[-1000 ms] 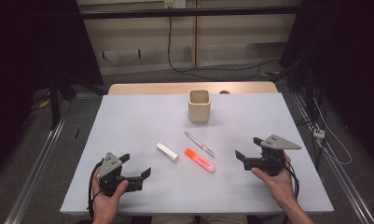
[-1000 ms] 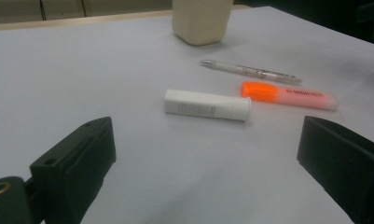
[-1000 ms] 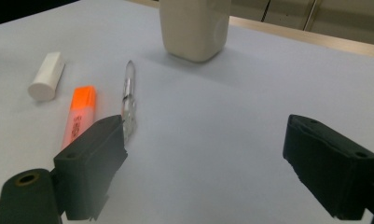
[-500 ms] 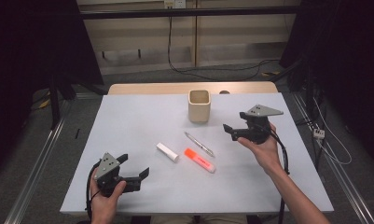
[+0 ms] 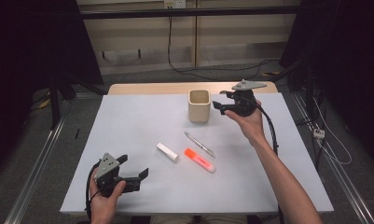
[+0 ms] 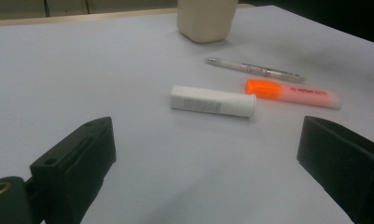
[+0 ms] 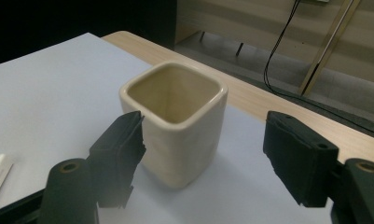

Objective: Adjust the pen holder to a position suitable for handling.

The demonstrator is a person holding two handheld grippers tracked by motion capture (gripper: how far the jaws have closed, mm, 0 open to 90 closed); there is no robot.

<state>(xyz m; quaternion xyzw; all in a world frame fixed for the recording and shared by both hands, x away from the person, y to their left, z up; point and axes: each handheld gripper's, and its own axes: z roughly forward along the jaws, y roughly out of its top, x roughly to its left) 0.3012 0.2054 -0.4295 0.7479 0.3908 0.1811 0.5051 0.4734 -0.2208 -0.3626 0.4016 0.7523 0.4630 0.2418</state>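
Observation:
A cream square cup (image 5: 199, 105) (image 7: 177, 122) stands upright and empty near the table's back edge. My right gripper (image 5: 218, 106) (image 7: 203, 156) is held just to its right, open, its jaws spread wider than the cup and not touching it. In the middle of the table lie a white tube (image 5: 168, 152) (image 6: 212, 101), an orange highlighter (image 5: 199, 160) (image 6: 292, 93) and a silver pen (image 5: 199, 143) (image 6: 254, 70). My left gripper (image 5: 138, 179) (image 6: 208, 163) rests open at the front left, with nothing between its jaws, pointing toward the tube.
The white table top (image 5: 142, 121) has a wooden strip (image 5: 147, 88) along its back edge. Cables trail on the floor behind and to the right of the table.
My right gripper has travelled from the front right of the table up to the cup's right side. The left gripper has stayed in place.

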